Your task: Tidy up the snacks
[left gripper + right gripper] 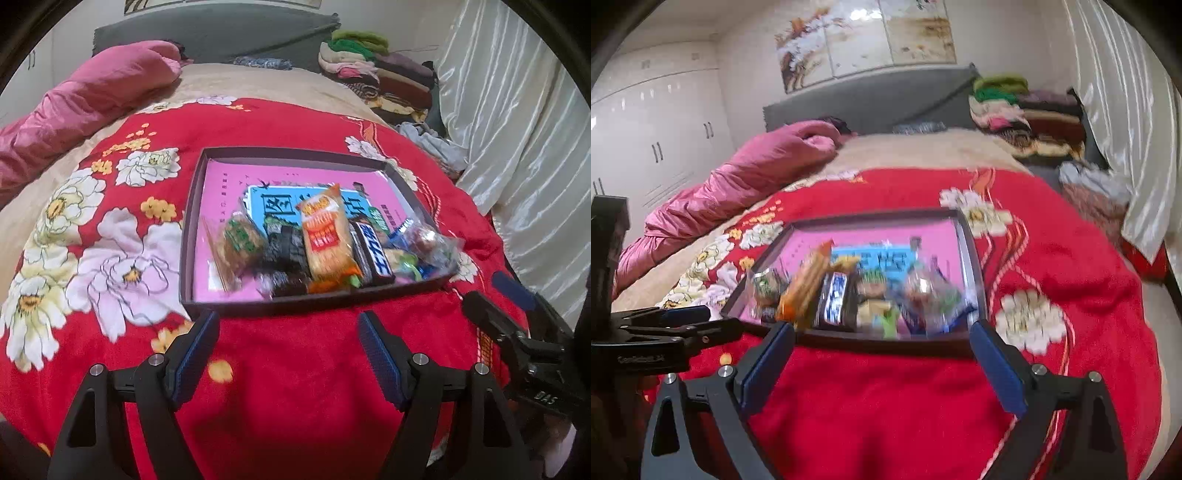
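My left gripper (pixel 288 325) hangs open over the red blanket (pixel 295 369), snacks (pixel 325 236) lying in the tray (pixel 186 258) just beyond.

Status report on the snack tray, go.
Left gripper open, empty, short of the tray. Right gripper open, empty, at the tray's near rim. Snacks lined up along the tray's near side. Nothing in the way.

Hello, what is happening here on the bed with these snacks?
A person holds two grippers over a red floral blanket. Both the left gripper and the right gripper are open and empty, just short of a dark tray. The snacks lie in a row along the tray's near edge.
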`<state>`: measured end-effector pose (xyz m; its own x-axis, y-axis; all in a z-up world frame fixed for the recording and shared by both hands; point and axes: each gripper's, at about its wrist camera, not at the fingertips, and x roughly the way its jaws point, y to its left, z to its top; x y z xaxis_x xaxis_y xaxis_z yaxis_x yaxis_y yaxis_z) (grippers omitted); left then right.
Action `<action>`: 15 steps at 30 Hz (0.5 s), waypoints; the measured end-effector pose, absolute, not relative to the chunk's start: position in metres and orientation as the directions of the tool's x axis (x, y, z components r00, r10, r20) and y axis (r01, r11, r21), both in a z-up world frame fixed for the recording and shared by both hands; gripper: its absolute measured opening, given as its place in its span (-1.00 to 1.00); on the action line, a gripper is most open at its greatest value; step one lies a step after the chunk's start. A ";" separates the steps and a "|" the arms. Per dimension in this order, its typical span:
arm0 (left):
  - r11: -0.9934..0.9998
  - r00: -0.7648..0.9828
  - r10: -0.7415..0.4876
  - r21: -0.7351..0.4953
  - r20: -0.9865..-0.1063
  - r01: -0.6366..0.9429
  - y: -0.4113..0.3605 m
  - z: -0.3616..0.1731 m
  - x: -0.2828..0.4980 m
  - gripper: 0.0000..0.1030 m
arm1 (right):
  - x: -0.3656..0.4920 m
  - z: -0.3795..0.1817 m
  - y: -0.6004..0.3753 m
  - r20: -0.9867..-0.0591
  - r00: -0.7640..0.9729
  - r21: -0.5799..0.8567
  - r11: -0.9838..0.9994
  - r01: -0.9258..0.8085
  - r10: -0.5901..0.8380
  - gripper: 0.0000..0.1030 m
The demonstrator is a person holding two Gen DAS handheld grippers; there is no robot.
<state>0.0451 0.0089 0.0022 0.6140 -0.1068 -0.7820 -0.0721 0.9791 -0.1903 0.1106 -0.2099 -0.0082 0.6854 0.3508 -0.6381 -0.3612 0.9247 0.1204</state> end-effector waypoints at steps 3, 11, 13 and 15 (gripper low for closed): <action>0.981 0.614 -0.102 -0.183 -0.782 -0.070 0.004 0.003 0.038 0.53 | 0.103 -0.011 -0.211 -0.657 0.676 0.113 0.931 -0.348 0.332 0.87; 0.980 0.590 -0.126 -0.194 -0.798 -0.053 -0.008 0.000 0.019 0.53 | 0.087 -0.009 -0.202 -0.663 0.672 0.081 0.924 -0.374 0.330 0.88; 0.978 0.586 -0.129 -0.199 -0.800 -0.056 -0.009 0.000 0.016 0.53 | 0.084 -0.008 -0.201 -0.658 0.679 0.071 0.924 -0.375 0.326 0.88; 0.980 0.588 -0.127 -0.194 -0.799 -0.052 -0.010 0.001 0.014 0.53 | 0.083 -0.006 -0.202 -0.654 0.683 0.072 0.926 -0.371 0.325 0.88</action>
<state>0.0137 -0.0103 0.0013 0.5882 -0.1269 -0.7987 -0.0520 0.9796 -0.1939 0.0828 -0.2019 -0.0064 0.6831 0.3247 -0.6542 -0.3712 0.9258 0.0719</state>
